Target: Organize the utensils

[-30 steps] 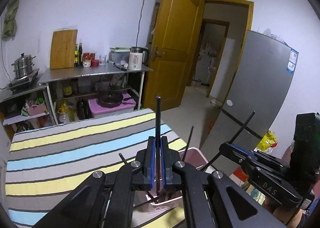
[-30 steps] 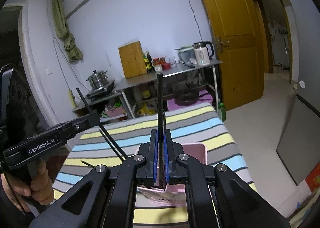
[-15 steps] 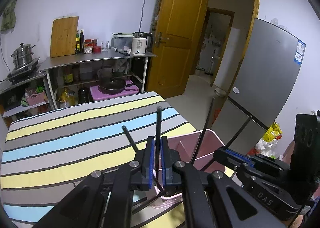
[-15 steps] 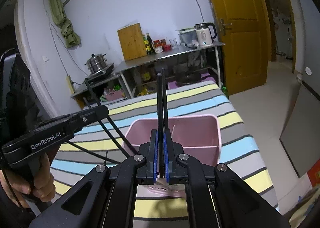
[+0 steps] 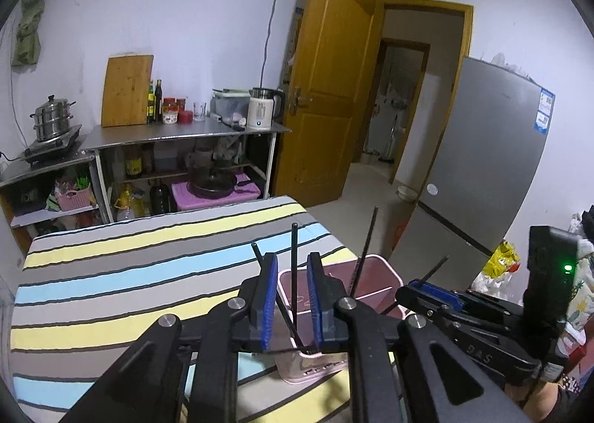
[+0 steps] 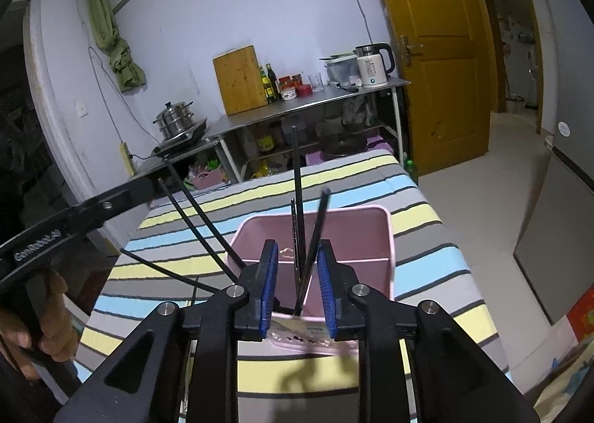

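Left wrist view: your left gripper (image 5: 291,302) sits at 6 o'clock with its blue pads (image 5: 268,298) spread wide, gripping nothing. One black chopstick (image 5: 293,267) stands upright in the gap, apart from both pads, its lower end down in the pink basket (image 5: 375,267). Basket is just past the fingertips, on the striped tablecloth (image 5: 130,274) near the table's 3 o'clock edge. More black sticks lean out of it at 1 o'clock. Your right gripper (image 5: 427,291) shows at 3 o'clock; can't tell its gap from here.

Right wrist view: right gripper (image 6: 297,285) at 6 o'clock, pads (image 6: 326,289) also wide apart, holding nothing. Two chopsticks (image 6: 299,207) rise between the pads, one upright, one tilted toward 1 o'clock, both seated in the basket (image 6: 386,233) directly ahead. Other sticks lean out toward 10 o'clock, by your left gripper (image 6: 148,189).

Farther out at 12 o'clock: steel shelf (image 6: 297,104) with cutting board (image 6: 241,79), bottles, kettle (image 6: 373,65). Wooden door (image 6: 430,33) at 2 o'clock.
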`<state>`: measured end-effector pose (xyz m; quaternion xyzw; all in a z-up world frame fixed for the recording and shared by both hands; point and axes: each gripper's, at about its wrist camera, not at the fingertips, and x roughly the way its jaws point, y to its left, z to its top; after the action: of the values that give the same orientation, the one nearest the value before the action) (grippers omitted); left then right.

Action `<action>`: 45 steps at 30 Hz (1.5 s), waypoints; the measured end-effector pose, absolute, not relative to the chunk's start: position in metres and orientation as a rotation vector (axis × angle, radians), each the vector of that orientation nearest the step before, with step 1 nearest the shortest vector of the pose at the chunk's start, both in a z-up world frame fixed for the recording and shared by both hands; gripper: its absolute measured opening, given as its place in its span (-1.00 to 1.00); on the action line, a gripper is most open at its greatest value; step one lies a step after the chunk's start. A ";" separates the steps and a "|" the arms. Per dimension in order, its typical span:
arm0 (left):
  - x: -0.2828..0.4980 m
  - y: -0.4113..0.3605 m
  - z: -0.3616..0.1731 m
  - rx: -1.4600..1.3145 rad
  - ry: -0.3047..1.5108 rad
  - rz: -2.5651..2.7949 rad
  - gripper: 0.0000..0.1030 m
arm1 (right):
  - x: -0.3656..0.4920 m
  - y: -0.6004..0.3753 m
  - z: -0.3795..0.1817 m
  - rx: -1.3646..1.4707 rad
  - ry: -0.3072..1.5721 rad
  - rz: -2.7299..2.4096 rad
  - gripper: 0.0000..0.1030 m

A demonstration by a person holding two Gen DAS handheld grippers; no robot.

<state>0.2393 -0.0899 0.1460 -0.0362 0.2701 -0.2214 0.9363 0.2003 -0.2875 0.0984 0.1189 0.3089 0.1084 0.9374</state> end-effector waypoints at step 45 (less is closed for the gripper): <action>0.120 0.029 0.049 -0.165 0.689 -0.203 -0.20 | 0.121 -0.207 0.074 0.129 0.690 0.419 -0.56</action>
<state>0.1196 0.0287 0.0494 -0.0809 0.3370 -0.0994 0.9328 0.1209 -0.2067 0.0736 0.0627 0.3353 0.2035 0.9177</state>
